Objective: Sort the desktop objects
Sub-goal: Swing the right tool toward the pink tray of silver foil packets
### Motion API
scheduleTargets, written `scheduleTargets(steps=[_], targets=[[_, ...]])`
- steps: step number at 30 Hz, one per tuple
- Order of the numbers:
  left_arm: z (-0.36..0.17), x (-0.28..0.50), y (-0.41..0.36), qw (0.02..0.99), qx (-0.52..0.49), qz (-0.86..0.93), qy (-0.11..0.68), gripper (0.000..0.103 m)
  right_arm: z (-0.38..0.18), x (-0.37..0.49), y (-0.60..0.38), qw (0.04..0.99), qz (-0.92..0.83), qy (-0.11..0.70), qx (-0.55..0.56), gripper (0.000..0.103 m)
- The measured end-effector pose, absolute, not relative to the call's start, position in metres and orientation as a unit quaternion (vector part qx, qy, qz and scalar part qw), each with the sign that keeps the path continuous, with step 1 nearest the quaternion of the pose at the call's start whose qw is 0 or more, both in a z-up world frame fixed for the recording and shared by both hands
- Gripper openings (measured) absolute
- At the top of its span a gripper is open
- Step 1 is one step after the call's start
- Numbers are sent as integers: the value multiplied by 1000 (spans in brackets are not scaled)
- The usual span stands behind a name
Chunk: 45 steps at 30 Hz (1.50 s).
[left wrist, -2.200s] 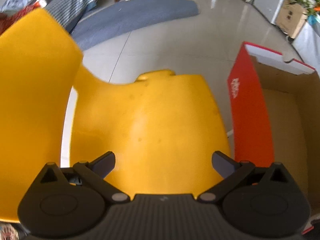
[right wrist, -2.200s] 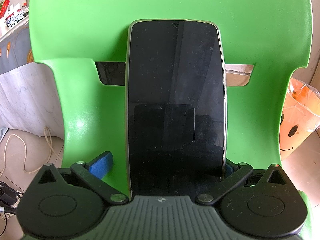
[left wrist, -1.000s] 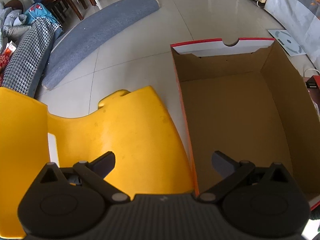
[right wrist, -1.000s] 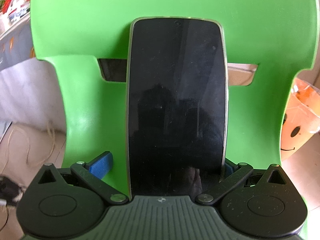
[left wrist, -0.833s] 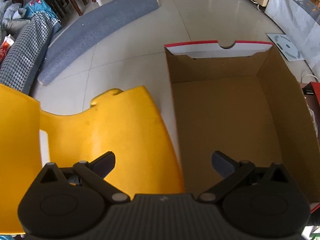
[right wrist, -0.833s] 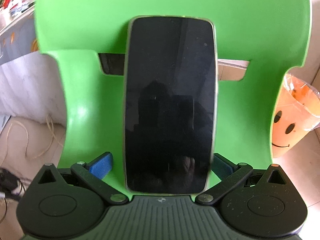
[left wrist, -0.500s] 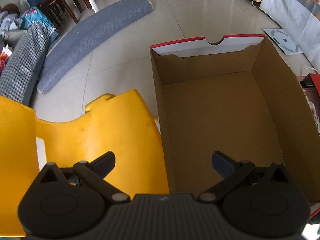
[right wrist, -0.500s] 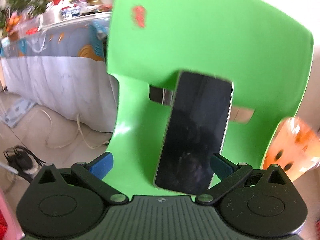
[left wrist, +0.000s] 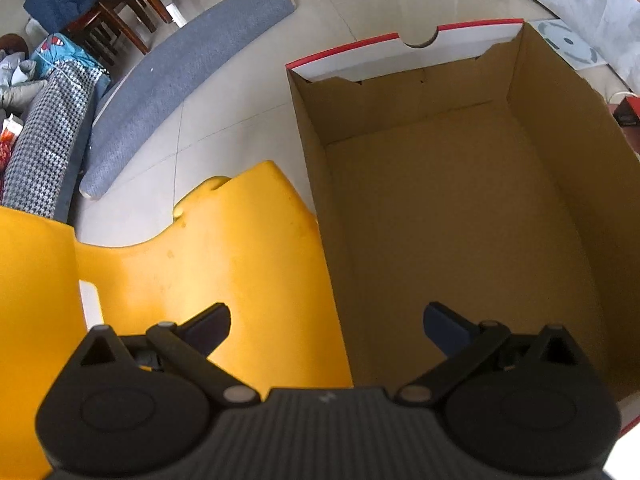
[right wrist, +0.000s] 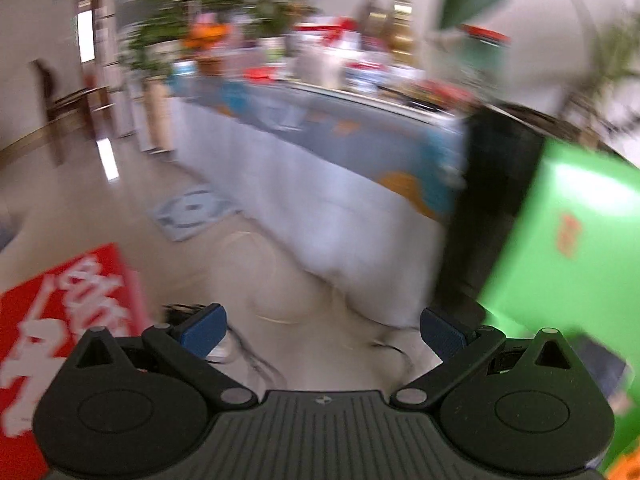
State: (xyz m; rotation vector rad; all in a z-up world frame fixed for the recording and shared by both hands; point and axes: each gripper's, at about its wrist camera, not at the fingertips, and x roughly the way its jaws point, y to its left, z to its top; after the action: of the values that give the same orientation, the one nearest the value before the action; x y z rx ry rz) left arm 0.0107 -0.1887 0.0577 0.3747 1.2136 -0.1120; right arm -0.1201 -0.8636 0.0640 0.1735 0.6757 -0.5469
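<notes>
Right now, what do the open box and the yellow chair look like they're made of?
The open box looks like corrugated cardboard: matte brown inside, folded flaps, with a white, red-edged rim. The yellow chair looks like moulded plastic: one smooth curved piece with a soft sheen and a few dark specks.

The tiled floor carries an open cardboard box (its inside bare) beside a yellow chair.
</notes>
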Motion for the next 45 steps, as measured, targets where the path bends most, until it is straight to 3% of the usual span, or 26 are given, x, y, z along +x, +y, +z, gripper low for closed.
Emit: scheduleTargets(steps=[20,26,31,45], targets=[[19,18,-194,788,221,-27,575,103,127,55,-708,950,-37,304,63,103],[16,18,-188,787,220,-25,575,103,95,71,-629,940,54,332,63,103],[22,21,-187,807,195,-42,556,103,56,71,-582,913,110,392,-13,103],[55,33,-212,876,180,-43,445,103,27,67,-560,880,104,462,-28,103]])
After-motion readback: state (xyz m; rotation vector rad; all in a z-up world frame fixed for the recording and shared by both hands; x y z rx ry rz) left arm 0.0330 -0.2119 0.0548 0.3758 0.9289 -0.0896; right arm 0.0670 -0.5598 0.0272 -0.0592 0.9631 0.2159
